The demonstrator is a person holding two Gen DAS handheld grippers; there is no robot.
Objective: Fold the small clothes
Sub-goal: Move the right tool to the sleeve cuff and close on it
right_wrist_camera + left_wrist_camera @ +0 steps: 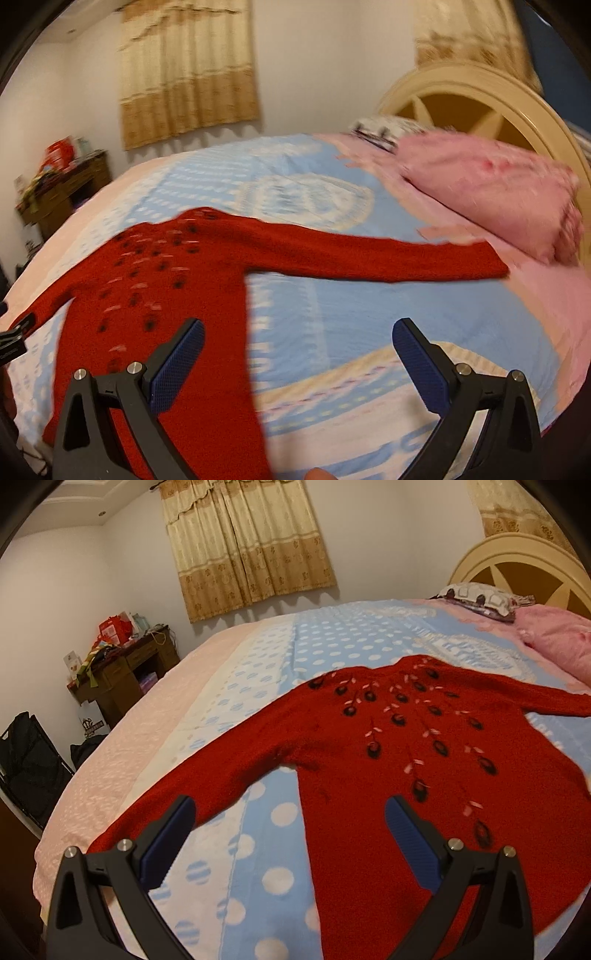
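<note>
A red knitted sweater with black and pink flower stitching lies flat on the bed, sleeves spread to both sides. My left gripper is open and empty, hovering above the gap between the sweater's left sleeve and its body. The sweater also shows in the right wrist view, with its right sleeve stretched toward the pillow. My right gripper is open and empty, above the bedspread just right of the sweater's body. The right wrist view is blurred.
The bed carries a blue polka-dot bedspread over a pink sheet. A pink pillow and a patterned pillow lie by the cream headboard. A cluttered wooden desk stands at the far left wall.
</note>
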